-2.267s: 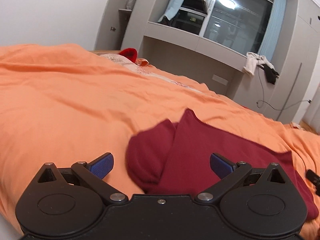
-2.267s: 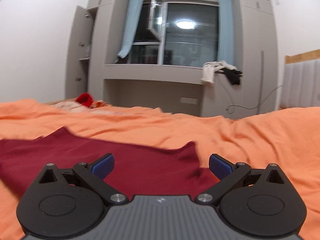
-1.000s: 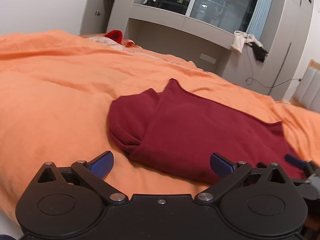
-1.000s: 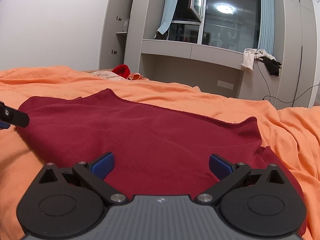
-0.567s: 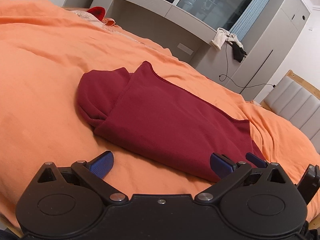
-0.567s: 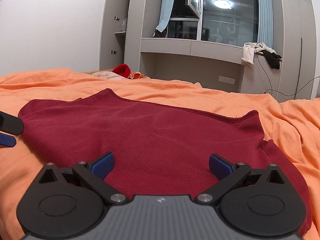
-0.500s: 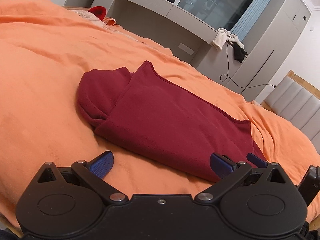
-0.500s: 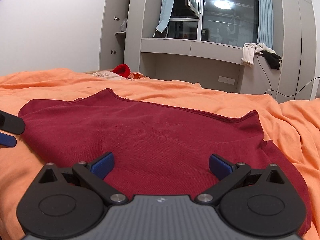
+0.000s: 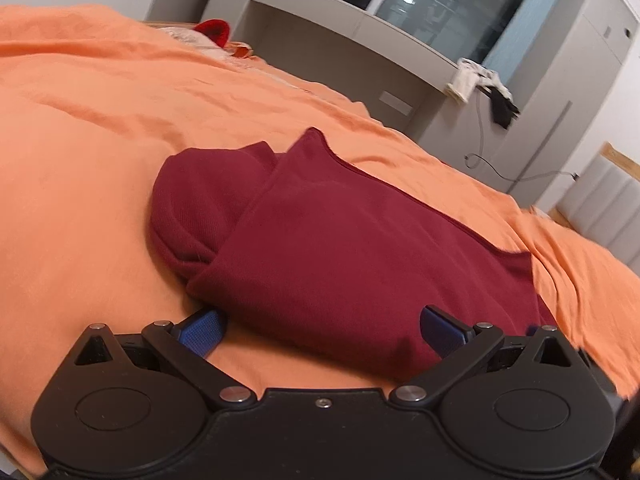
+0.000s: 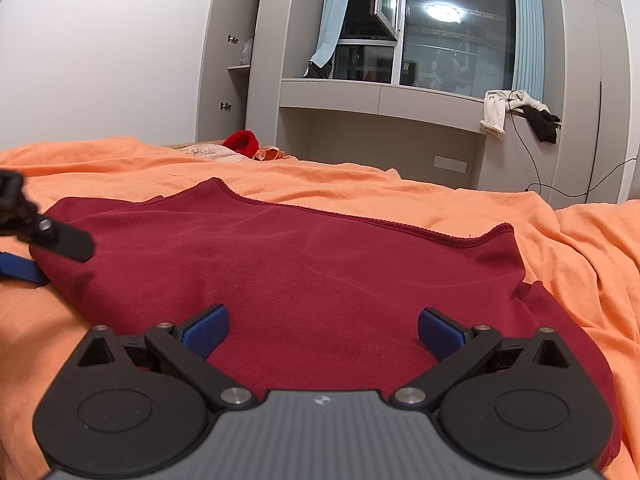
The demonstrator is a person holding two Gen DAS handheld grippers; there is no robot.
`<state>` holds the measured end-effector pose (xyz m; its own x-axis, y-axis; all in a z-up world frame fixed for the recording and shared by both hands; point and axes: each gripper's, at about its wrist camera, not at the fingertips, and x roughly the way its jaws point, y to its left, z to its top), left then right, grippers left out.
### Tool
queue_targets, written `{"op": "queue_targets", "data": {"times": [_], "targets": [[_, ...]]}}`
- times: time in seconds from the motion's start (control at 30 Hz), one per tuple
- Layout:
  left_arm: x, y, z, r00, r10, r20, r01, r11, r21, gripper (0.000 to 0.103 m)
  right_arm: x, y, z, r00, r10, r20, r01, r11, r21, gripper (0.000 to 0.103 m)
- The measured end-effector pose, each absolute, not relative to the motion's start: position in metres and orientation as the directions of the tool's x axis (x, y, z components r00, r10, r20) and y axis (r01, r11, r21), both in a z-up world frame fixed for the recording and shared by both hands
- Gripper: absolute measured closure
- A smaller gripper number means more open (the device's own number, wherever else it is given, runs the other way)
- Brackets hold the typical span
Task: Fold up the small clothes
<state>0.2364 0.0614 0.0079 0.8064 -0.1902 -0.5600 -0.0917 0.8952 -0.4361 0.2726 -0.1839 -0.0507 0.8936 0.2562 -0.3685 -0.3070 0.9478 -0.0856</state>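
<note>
A wide bed under a rumpled orange cotton duvet (image 10: pixel 360 184) fills the room in front of grey built-in cabinets and a dark night window (image 10: pixel 452 28).

The left gripper (image 9: pixel 320 330), its blue-padded fingers spread wide with nothing between them, sits low at the near edge of a folded dark red knit garment (image 9: pixel 352 248). Its left pad (image 9: pixel 200 330) rests on the duvet just beside the garment's near corner, while the right pad lies over the cloth. Only this view shows the rounded, bunched part of the garment ahead and to the left, tucked under the flat top layer.

The right gripper (image 10: pixel 320 334), jaws likewise wide apart and empty, hovers over the garment (image 10: pixel 320 272), which spreads straight ahead of it and passes beneath both pads. Only this view shows the garment's far hemmed edge running unbroken from left to right, and the left gripper (image 10: pixel 36 252) at the far left, one finger above the cloth's corner and one below it. Farther out, a red plush item (image 10: pixel 242 142) lies at the bed's far side, and pale and black clothes (image 10: pixel 516 114) hang from a ledge to the right.
</note>
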Motion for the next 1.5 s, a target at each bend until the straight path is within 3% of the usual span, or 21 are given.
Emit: {"op": "queue_targets", "data": {"times": [0.43, 1.33, 1.5], "targets": [[0.278, 0.054, 0.005, 0.823, -0.072, -0.564, -0.163, 0.92, -0.356, 0.001, 0.271, -0.185, -0.052, 0.893, 0.256, -0.37, -0.304, 0.95, -0.077, 0.0], [0.269, 0.049, 0.001, 0.843, -0.056, -0.535, -0.15, 0.93, -0.335, 0.001, 0.273, -0.182, -0.044, 0.909, 0.241, -0.34, -0.288, 0.953, -0.094, 0.0], [0.269, 0.05, 0.001, 0.844, -0.06, -0.533, -0.146, 0.93, -0.337, 0.001, 0.28, -0.178, -0.045, 0.901, 0.231, -0.368, -0.283, 0.955, -0.091, 0.0]]}}
